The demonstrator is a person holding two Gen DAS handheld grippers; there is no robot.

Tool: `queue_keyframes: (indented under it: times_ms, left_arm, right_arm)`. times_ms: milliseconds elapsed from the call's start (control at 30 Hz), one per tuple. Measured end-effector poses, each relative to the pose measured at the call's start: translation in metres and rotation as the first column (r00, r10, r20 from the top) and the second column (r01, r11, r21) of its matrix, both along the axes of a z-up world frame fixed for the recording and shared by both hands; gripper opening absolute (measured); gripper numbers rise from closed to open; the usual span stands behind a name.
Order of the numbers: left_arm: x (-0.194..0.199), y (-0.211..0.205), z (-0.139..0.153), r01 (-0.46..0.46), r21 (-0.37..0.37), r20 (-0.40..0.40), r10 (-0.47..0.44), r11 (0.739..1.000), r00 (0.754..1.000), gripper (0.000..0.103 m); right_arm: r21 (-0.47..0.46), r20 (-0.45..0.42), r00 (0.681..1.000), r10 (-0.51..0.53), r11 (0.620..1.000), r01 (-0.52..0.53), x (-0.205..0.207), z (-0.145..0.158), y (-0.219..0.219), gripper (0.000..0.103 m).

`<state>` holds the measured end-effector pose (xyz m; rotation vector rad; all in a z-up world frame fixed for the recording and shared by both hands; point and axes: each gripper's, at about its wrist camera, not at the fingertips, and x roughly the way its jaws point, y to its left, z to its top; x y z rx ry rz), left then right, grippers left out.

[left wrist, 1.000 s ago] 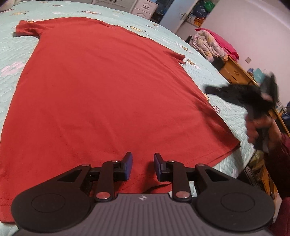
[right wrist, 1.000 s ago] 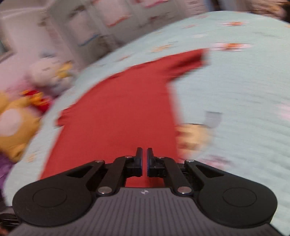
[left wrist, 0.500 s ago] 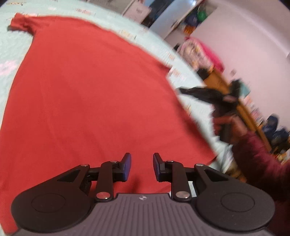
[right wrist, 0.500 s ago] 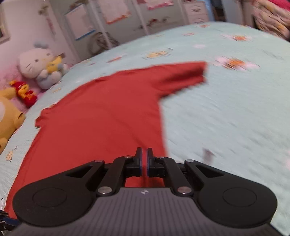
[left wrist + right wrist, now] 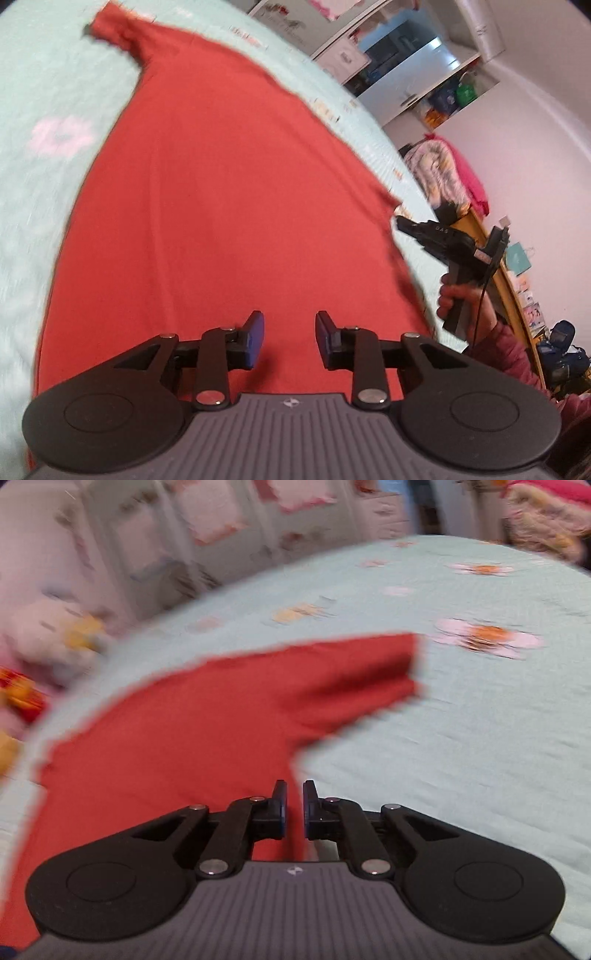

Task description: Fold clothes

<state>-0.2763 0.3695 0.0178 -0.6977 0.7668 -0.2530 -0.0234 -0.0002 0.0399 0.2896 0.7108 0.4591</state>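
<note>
In the left wrist view the left gripper (image 5: 289,338) sits at the lower centre of the frame with its jaws spread wide and nothing between them, hovering over the lower part of the red T-shirt (image 5: 229,206). The shirt lies spread flat on a pale green bedspread (image 5: 44,184) and fills the middle of the frame, one sleeve reaching the upper left. At the right edge of this frame the right gripper (image 5: 406,223) is held in the person's right hand (image 5: 452,299), its tips near the shirt's right edge; from here I cannot tell its jaw gap.

In the right wrist view the right gripper (image 5: 294,805) is at the lower centre, jaws parted by a narrow gap and empty, poised over the side edge of the red T-shirt (image 5: 192,738) below the sleeve. The sleeve stretches toward the centre right of the frame on the flower-patterned bedspread (image 5: 480,738). A blurred white plush toy (image 5: 51,635) sits at the left edge
</note>
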Motion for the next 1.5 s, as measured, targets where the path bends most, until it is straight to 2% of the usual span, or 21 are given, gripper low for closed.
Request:
queue_keyframes:
  times_ms: [67, 133, 167, 200, 267, 333, 400, 433, 500, 533, 600, 700, 800, 967, 1033, 1100, 1133, 1167, 1300, 1400, 1500]
  left_arm:
    - [0.018, -0.002, 0.010, -0.014, 0.005, 0.029, 0.013, 1.000, 0.999, 0.036]
    - [0.040, -0.005, 0.019, -0.024, 0.003, 0.057, 0.024, 1.000, 0.998, 0.039]
    - [0.051, -0.007, 0.023, -0.030, 0.005, 0.072, 0.029, 1.000, 0.997, 0.040]
    - [0.062, -0.009, 0.028, -0.035, 0.006, 0.087, 0.034, 0.999, 0.996, 0.042]
    - [0.084, -0.015, 0.034, -0.056, 0.033, 0.130, 0.051, 0.998, 0.990, 0.048]
    - [0.102, -0.023, 0.031, -0.104, 0.086, 0.186, 0.087, 0.991, 0.979, 0.058]
    - [0.115, -0.030, 0.016, -0.171, 0.141, 0.245, 0.133, 0.975, 0.960, 0.060]
    - [0.114, -0.030, 0.002, -0.211, 0.158, 0.252, 0.167, 0.964, 0.953, 0.060]
    - [0.105, -0.025, -0.029, -0.274, 0.176, 0.248, 0.226, 0.946, 0.942, 0.054]
    - [0.101, -0.021, -0.030, -0.284, 0.140, 0.262, 0.241, 0.949, 0.934, 0.055]
    - [0.094, -0.014, -0.031, -0.308, 0.089, 0.291, 0.271, 0.947, 0.917, 0.074]
    - [0.095, -0.010, -0.034, -0.315, 0.072, 0.287, 0.283, 0.946, 0.915, 0.074]
    - [0.097, -0.011, -0.034, -0.311, 0.073, 0.288, 0.278, 0.948, 0.916, 0.075]
    - [0.100, -0.012, -0.033, -0.303, 0.074, 0.291, 0.270, 0.950, 0.918, 0.076]
    - [0.102, -0.011, -0.034, -0.300, 0.074, 0.292, 0.267, 0.951, 0.918, 0.077]
    - [0.103, -0.010, -0.035, -0.300, 0.072, 0.292, 0.267, 0.951, 0.918, 0.077]
    - [0.104, -0.010, -0.035, -0.299, 0.071, 0.292, 0.267, 0.951, 0.918, 0.077]
    - [0.105, -0.010, -0.035, -0.299, 0.071, 0.292, 0.267, 0.952, 0.918, 0.077]
    - [0.106, -0.011, -0.035, -0.299, 0.068, 0.293, 0.268, 0.952, 0.918, 0.077]
    - [0.106, -0.012, -0.036, -0.298, 0.066, 0.293, 0.268, 0.952, 0.918, 0.077]
    - [0.107, -0.010, -0.037, -0.297, 0.060, 0.294, 0.267, 0.953, 0.918, 0.077]
  right_arm:
    - [0.039, -0.037, 0.994, 0.102, 0.994, -0.101, 0.013, -0.002, 0.020, 0.018]
    - [-0.044, -0.059, 0.986, 0.159, 0.986, -0.161, 0.028, -0.012, 0.040, 0.019]
    - [-0.070, -0.065, 0.985, 0.157, 0.984, -0.162, 0.035, -0.015, 0.044, 0.010]
    - [-0.069, -0.059, 0.993, 0.101, 0.992, -0.105, 0.040, -0.017, 0.035, 0.000]
    - [-0.052, -0.040, 0.999, -0.012, 0.999, 0.010, 0.049, -0.019, 0.016, 0.000]
    - [0.031, 0.005, 0.992, -0.130, 0.991, 0.130, 0.049, -0.010, -0.010, 0.008]
    - [0.090, 0.060, 0.972, -0.226, 0.971, 0.220, 0.052, -0.002, -0.034, 0.041]
    - [0.109, 0.079, 0.960, -0.267, 0.960, 0.258, 0.059, 0.001, -0.047, 0.045]
    - [0.144, 0.077, 0.938, -0.339, 0.935, 0.326, 0.082, 0.002, -0.072, 0.046]
    - [0.164, 0.051, 0.933, -0.357, 0.924, 0.345, 0.097, 0.000, -0.084, 0.046]
    - [0.202, -0.017, 0.927, -0.375, 0.907, 0.370, 0.128, -0.008, -0.106, 0.046]
    - [0.234, -0.085, 0.922, -0.377, 0.892, 0.386, 0.170, -0.026, -0.117, 0.046]
    - [0.230, -0.104, 0.934, -0.341, 0.906, 0.356, 0.193, -0.044, -0.119, 0.046]
    - [0.241, -0.044, 0.962, -0.269, 0.932, 0.272, 0.197, -0.044, -0.110, 0.047]
    - [0.224, -0.037, 0.975, -0.220, 0.949, 0.223, 0.199, -0.043, -0.103, 0.042]
    - [0.198, -0.035, 0.984, -0.175, 0.964, 0.179, 0.201, -0.041, -0.096, 0.018]
    - [0.171, -0.028, 0.986, -0.164, 0.971, 0.166, 0.203, -0.040, -0.091, 0.017]
    - [0.144, -0.022, 0.988, -0.152, 0.978, 0.153, 0.205, -0.038, -0.087, 0.008]
    - [0.002, 0.064, 0.986, -0.151, 0.989, 0.151, 0.213, -0.024, -0.070, 0.006]
    - [-0.061, 0.057, 0.987, -0.152, 0.986, 0.156, 0.226, -0.032, -0.066, 0.006]
    - [-0.024, 0.050, 0.986, -0.159, 0.987, 0.161, 0.231, -0.039, -0.073, 0.005]
